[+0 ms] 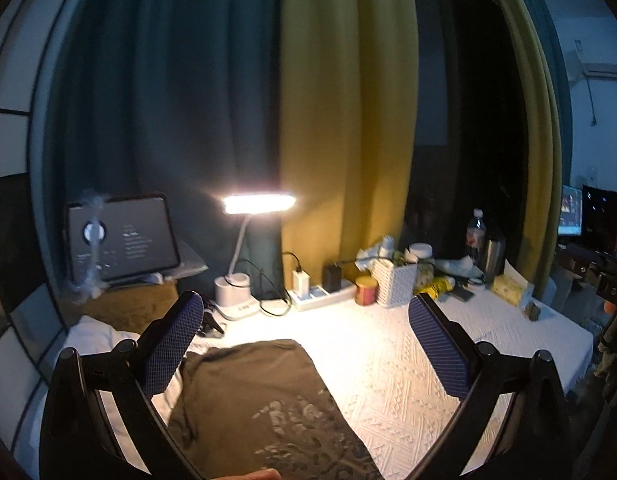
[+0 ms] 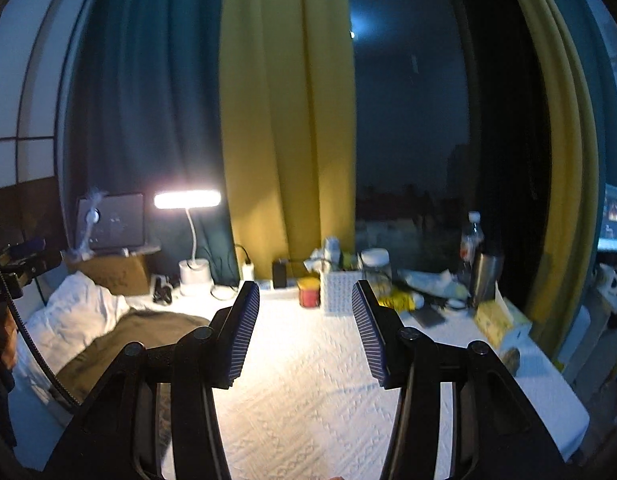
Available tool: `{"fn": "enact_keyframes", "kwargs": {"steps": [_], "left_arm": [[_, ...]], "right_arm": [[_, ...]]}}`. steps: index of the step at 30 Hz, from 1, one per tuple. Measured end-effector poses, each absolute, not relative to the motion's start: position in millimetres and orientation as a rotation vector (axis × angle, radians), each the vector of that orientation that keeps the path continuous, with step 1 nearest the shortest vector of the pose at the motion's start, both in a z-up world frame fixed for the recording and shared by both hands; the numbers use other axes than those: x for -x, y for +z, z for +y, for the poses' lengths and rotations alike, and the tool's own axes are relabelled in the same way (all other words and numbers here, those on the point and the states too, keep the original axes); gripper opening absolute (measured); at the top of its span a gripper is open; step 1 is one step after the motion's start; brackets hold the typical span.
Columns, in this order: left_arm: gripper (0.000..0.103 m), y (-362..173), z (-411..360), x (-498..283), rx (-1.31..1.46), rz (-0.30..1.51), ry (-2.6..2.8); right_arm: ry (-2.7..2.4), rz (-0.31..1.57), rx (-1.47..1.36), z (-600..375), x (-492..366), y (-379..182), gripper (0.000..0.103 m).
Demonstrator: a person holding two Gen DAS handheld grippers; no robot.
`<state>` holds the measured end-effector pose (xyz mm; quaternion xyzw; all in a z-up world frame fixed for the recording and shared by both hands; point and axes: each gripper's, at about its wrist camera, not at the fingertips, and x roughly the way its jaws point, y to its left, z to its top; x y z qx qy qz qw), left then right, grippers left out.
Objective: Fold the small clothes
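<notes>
A dark olive T-shirt point(image 1: 260, 400) with a pale print lies flat on the white textured tablecloth point(image 1: 388, 360). My left gripper point(image 1: 306, 300) hangs above it, its blue pads spread wide with nothing between them. In the right wrist view the same shirt point(image 2: 140, 332) lies at the left, partly over a white crumpled cloth point(image 2: 68, 312). My right gripper point(image 2: 305, 286) is open over the bare cloth-covered table point(image 2: 308, 380), to the right of the shirt, and holds nothing. Both grippers point slightly downward toward the back of the table.
Along the back stand a lit desk lamp point(image 1: 260, 204), a tablet point(image 1: 122, 236) on a cardboard box, a power strip point(image 1: 320, 294), a red can point(image 1: 366, 290), a white basket point(image 1: 394, 282), a bottle point(image 1: 474, 236), a steel flask point(image 1: 493, 258) and a tissue box point(image 1: 508, 286). Curtains hang behind. The table's edge runs at right.
</notes>
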<state>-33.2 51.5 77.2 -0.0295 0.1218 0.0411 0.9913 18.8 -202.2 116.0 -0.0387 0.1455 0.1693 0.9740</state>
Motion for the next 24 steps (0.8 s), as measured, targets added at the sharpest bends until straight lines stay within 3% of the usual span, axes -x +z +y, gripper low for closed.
{"fn": "enact_keyframes", "kwargs": {"steps": [16, 24], "left_arm": [[0.101, 91.4, 84.7, 73.1, 0.124, 0.138, 0.13], [0.101, 87.0, 94.0, 79.0, 0.136, 0.124, 0.152]], "right_arm": [[0.353, 0.164, 0.107, -158.8, 12.3, 154.9, 0.051], [0.341, 0.22, 0.076, -145.7, -0.5, 147.5, 0.051]]}}
